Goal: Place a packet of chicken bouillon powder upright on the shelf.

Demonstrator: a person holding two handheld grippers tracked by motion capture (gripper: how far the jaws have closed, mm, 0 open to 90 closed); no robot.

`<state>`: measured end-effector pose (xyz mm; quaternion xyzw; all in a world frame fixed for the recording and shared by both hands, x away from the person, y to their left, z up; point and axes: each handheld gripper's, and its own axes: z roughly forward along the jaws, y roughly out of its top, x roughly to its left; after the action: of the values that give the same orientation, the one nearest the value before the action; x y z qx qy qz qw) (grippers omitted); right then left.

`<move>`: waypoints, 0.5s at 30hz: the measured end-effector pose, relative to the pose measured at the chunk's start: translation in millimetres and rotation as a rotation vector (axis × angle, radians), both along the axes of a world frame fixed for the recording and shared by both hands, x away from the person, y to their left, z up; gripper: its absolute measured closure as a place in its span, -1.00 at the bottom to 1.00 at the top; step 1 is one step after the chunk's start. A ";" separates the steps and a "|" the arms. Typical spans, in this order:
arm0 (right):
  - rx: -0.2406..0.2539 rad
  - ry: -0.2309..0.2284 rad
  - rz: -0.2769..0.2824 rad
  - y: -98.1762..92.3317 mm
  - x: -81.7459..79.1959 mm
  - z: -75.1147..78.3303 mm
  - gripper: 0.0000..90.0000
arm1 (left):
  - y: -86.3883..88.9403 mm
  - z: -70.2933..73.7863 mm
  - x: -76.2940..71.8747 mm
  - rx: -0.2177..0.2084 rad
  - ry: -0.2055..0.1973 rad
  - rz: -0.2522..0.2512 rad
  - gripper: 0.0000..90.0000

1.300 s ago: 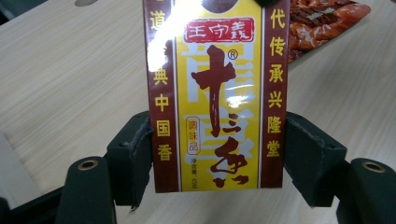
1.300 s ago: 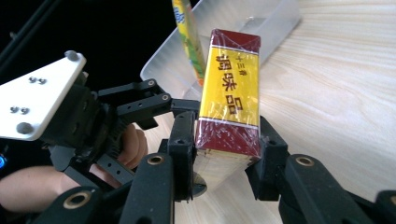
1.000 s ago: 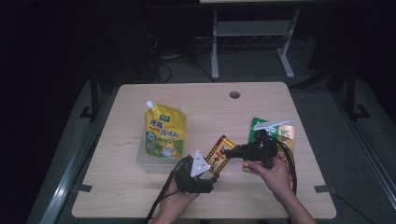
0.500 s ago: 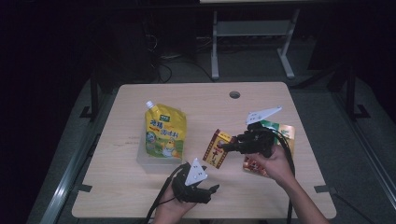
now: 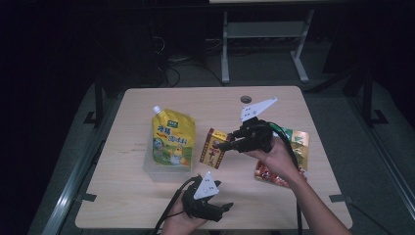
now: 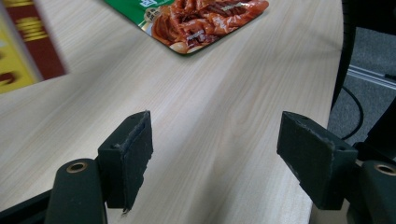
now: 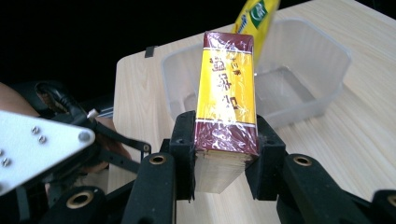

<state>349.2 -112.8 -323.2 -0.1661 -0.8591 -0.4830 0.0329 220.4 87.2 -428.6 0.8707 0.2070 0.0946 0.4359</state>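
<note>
One red-yellow box [image 5: 214, 148] clamped in right tool [image 5: 226, 145], off counter [image 5: 293, 103]. Left tool [image 5: 226, 207] gaped wide, empty. One yellow pouch [image 5: 172, 137] in one clear tub [image 5: 164, 169]; one snack packet [image 5: 286, 156] flat.

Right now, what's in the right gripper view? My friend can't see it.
The right gripper is clamped on a yellow-and-maroon box wrapped in plastic film. Behind it a clear plastic tub sits on the wooden table.

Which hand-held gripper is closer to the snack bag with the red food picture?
The right hand-held gripper. It hovers just left of the snack bag, holding a red-and-yellow box. The left hand-held gripper sits open at the table's near edge, farther away.
</note>
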 end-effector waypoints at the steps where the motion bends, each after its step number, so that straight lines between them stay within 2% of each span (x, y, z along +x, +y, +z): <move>1: -0.002 -0.007 0.008 4.1 1.1 1.8 0.48 | 0.1 -0.1 -0.3 0.001 0.000 -0.002 -0.42; 5: -0.008 -0.009 0.035 15.8 3.0 7.2 0.48 | -0.4 -1.5 -1.4 0.009 0.002 -0.016 -0.45; 9: -0.009 -0.026 0.075 30.3 5.2 12.1 0.48 | -1.4 -1.9 -2.6 0.010 0.002 -0.028 -0.45; 11: -0.016 -0.050 0.100 37.8 6.8 14.0 0.48 | -1.1 -1.9 -2.6 0.016 -0.002 -0.034 -0.45; 13: -0.010 -0.041 0.107 45.4 6.4 16.8 0.48 | -0.6 -1.4 -3.1 0.024 -0.004 -0.037 -0.45; 15: -0.009 -0.055 0.122 51.7 8.2 18.3 0.48 | -0.9 -1.7 -3.7 0.016 -0.007 -0.037 -0.45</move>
<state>357.4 -61.2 -304.9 -0.1003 -0.8704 -0.4805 0.0379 216.7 86.4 -430.2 0.8775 0.1888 0.0914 0.4314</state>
